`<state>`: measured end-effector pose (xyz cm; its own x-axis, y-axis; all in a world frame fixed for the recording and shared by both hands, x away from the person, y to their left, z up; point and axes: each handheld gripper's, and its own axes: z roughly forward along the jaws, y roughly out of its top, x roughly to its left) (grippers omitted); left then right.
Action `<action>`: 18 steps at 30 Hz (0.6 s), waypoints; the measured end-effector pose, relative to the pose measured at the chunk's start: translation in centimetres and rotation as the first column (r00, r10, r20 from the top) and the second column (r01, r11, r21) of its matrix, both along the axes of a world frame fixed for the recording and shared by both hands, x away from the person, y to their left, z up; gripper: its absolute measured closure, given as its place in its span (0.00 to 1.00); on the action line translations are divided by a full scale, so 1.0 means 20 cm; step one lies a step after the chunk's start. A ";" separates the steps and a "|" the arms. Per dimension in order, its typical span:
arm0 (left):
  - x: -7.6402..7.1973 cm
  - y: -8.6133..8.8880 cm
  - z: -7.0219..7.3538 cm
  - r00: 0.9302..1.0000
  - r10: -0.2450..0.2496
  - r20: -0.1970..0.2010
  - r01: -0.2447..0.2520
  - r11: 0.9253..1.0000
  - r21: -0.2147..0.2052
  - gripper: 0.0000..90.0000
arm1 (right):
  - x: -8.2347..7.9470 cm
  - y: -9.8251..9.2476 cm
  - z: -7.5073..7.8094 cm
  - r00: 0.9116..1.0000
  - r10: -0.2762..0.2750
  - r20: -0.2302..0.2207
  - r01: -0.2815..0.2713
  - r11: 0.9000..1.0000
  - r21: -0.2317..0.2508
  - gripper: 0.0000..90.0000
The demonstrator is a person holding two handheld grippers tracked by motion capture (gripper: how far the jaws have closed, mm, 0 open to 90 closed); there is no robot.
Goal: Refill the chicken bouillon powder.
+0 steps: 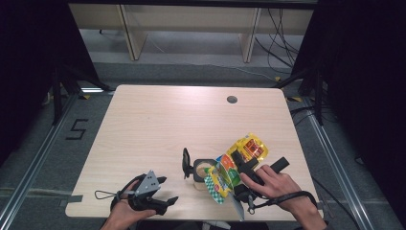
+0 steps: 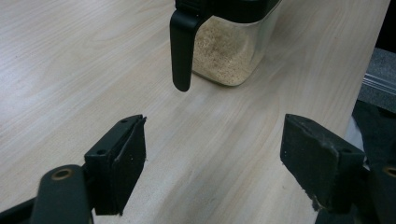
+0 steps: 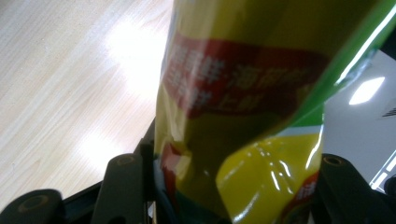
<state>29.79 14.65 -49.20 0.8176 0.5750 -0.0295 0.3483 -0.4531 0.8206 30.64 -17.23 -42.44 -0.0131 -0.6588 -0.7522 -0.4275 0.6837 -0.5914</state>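
A yellow and green seasoning bag (image 1: pixel 249 146) hangs tilted over a small clear container (image 1: pixel 203 168), its lower end just right of the container's open top. My right gripper (image 1: pixel 238 163) is shut on the bag; in the right gripper view the bag (image 3: pixel 243 116) sits pressed between both jaws of that gripper (image 3: pixel 231 186). The container (image 2: pixel 229 51) holds beige granules, and its black lid flap (image 2: pixel 182 46) stands flipped up. Near the front left edge my left gripper (image 1: pixel 167 189) rests open, jaws wide apart and empty (image 2: pixel 212 154), pointing toward the container.
The wooden table (image 1: pixel 158 124) has a round cable hole (image 1: pixel 232 99) at the back right. Its right edge (image 2: pixel 369 79) runs close beside the container. Desk legs and cables stand on the floor beyond the table.
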 end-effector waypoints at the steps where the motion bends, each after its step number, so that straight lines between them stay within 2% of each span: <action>1: 0.00 0.00 0.00 1.000 -0.008 0.010 0.008 1.000 0.006 0.25 | 0.00 0.00 0.00 1.000 0.001 0.000 -0.001 1.000 -0.001 0.56; 3: 0.00 0.00 0.00 1.000 -0.007 0.008 0.007 1.000 0.006 0.25 | 0.00 0.00 0.00 1.000 0.018 -0.007 -0.018 1.000 -0.005 0.56; 4: 0.00 0.00 0.00 1.000 -0.007 0.007 0.007 1.000 0.006 0.25 | 0.00 0.00 0.00 1.000 -0.001 0.000 0.001 1.000 0.000 0.56; 8: 0.00 0.00 0.00 1.000 -0.004 0.009 0.004 1.000 -0.002 0.25 | 0.00 0.00 0.00 1.000 0.011 -0.008 -0.011 1.000 0.010 0.56; 9: 0.00 0.00 0.00 1.000 -0.003 0.002 0.003 1.000 0.006 0.25 | 0.00 0.00 0.00 1.000 0.012 -0.008 -0.012 1.000 0.008 0.56; 10: 0.00 0.00 0.01 1.000 -0.002 0.002 0.002 1.000 0.007 0.25 | 0.00 0.01 0.01 1.000 0.030 -0.003 -0.030 0.999 -0.021 0.56; 11: 0.00 0.00 0.00 1.000 -0.003 0.006 0.003 1.000 -0.002 0.25 | -0.01 0.00 0.00 1.000 0.011 -0.008 -0.011 1.000 0.012 0.56; 13: 0.00 0.00 0.00 1.000 -0.005 0.006 0.005 1.000 0.004 0.25 | -0.01 0.00 0.01 1.000 0.000 0.002 0.000 1.000 0.007 0.56; 15: 0.00 0.00 0.00 1.000 -0.002 0.004 0.002 1.000 -0.002 0.25 | 0.00 0.00 0.01 1.000 0.012 -0.001 -0.012 1.000 -0.009 0.56; 16: 0.00 0.00 0.00 1.000 -0.003 0.006 0.003 1.000 -0.002 0.25 | 0.00 0.00 0.01 1.000 0.013 -0.005 -0.013 1.000 -0.002 0.56; 17: 0.00 0.00 0.00 1.000 -0.004 0.010 0.004 1.000 -0.002 0.25 | -0.02 -0.01 0.00 0.998 -0.053 -0.030 0.054 0.998 0.042 0.56; 18: 0.00 0.00 0.00 1.000 -0.004 0.007 0.004 1.000 -0.003 0.25 | -0.03 -0.01 0.00 0.997 -0.072 -0.035 0.073 0.997 0.036 0.56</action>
<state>29.82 14.63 -49.19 0.8202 0.5715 -0.0251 0.3403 -0.4522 0.8244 30.13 -17.46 -42.34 -0.0858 -0.6268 -0.7744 -0.3952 0.7349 -0.5511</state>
